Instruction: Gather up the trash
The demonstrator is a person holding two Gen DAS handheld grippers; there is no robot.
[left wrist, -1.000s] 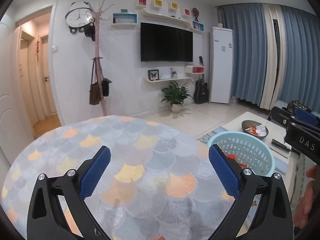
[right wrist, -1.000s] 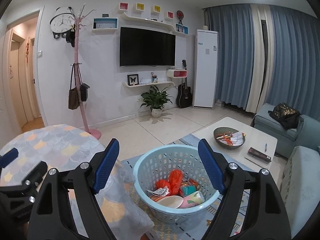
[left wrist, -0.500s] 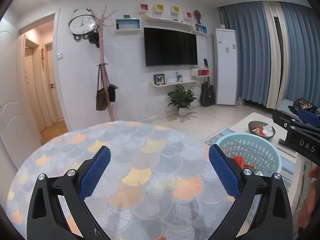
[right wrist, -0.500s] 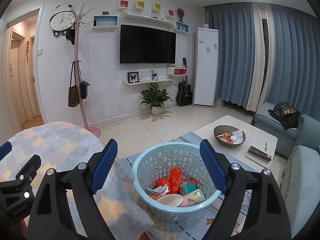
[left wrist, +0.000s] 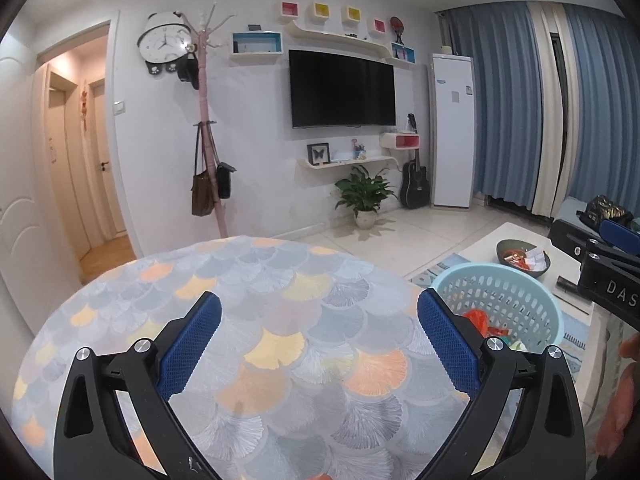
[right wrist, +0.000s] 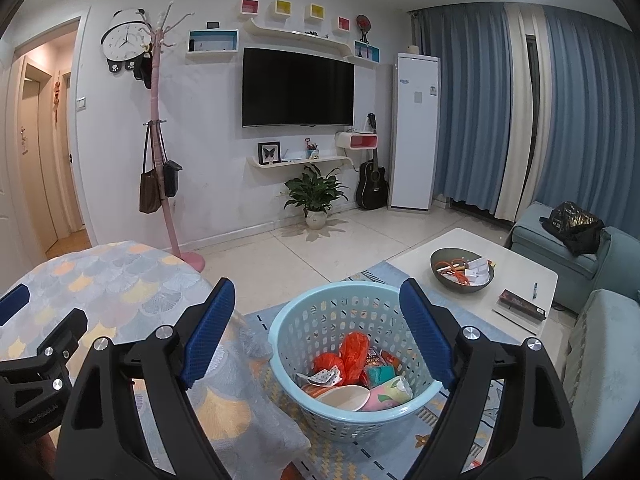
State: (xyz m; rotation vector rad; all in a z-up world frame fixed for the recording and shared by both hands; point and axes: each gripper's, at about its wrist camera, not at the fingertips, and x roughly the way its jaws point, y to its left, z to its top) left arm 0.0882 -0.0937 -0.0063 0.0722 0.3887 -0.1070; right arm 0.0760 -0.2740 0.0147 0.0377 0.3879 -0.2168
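A light blue perforated basket [right wrist: 280, 332] stands on the rug beside the round table; it holds orange plastic bags [right wrist: 354, 354], a white bowl [right wrist: 346, 396] and several wrappers. My right gripper [right wrist: 318, 332] hovers above and in front of the basket, open, with nothing between its blue pads. My left gripper [left wrist: 318, 344] is open over the round table's scale-patterned cloth [left wrist: 280, 280], empty too. In the left wrist view the basket [left wrist: 500, 292] sits at the right beyond the table, with the right gripper's body at the far right edge.
A white coffee table [right wrist: 516, 276] to the right carries a grey bowl [right wrist: 462, 276] of small items and a dark flat case [right wrist: 520, 304]. A teal sofa [right wrist: 600, 344] flanks it. A pink coat rack [right wrist: 160, 160], a potted plant [right wrist: 316, 200] and a guitar [right wrist: 372, 184] stand by the far wall.
The left wrist view has tilted slightly upward, showing more of the wall and ceiling. Both grippers stay open and empty; the basket has not moved.
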